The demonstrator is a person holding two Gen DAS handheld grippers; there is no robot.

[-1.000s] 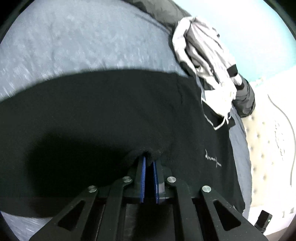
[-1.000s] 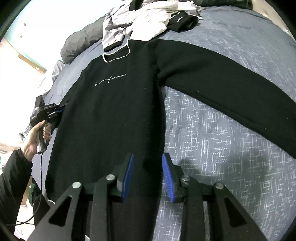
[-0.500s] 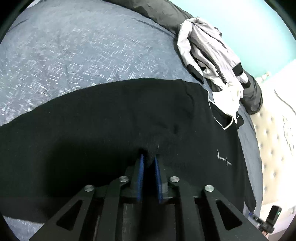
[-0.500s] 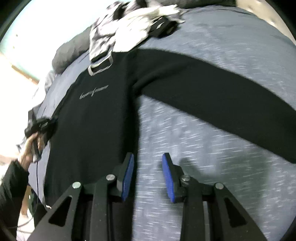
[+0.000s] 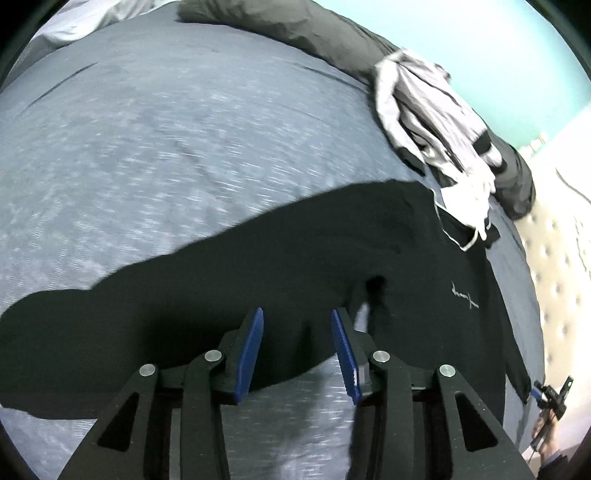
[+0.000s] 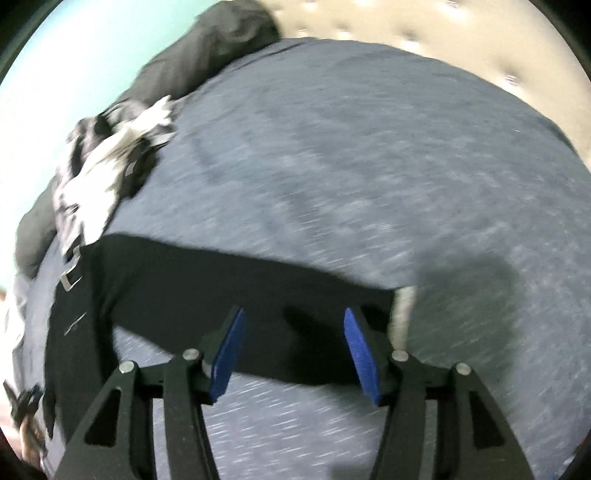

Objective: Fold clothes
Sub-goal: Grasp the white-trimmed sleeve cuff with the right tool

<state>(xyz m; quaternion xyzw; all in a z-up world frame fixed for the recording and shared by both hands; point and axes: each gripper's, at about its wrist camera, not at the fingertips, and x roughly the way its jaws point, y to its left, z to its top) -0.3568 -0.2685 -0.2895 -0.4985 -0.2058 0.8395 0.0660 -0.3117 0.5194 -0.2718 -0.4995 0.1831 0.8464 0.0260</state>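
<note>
A black sweatshirt (image 5: 332, 251) with small white chest lettering lies flat on the grey-blue bed cover (image 5: 184, 129). My left gripper (image 5: 297, 312) hovers over its sleeve near the armpit. Its jaws are opening, with only cloth lying below them and none pinched. A small pucker (image 5: 375, 284) stands in the fabric just ahead. My right gripper (image 6: 294, 312) hangs over the end of the other sleeve (image 6: 258, 288), close to the pale cuff (image 6: 404, 314). Its jaws are opening too, and the pads touch no cloth. This view is blurred.
A heap of grey, white and black clothes (image 5: 424, 122) lies past the collar, with a dark duvet (image 5: 295, 26) behind it. A tufted cream headboard (image 5: 554, 277) borders the bed. The other hand-held gripper (image 5: 552, 395) shows at the sweatshirt's far side.
My left gripper let go of the pinched black cloth, opened and drew back. My right gripper swung along the sleeve from the hem to the cuff and opened wider.
</note>
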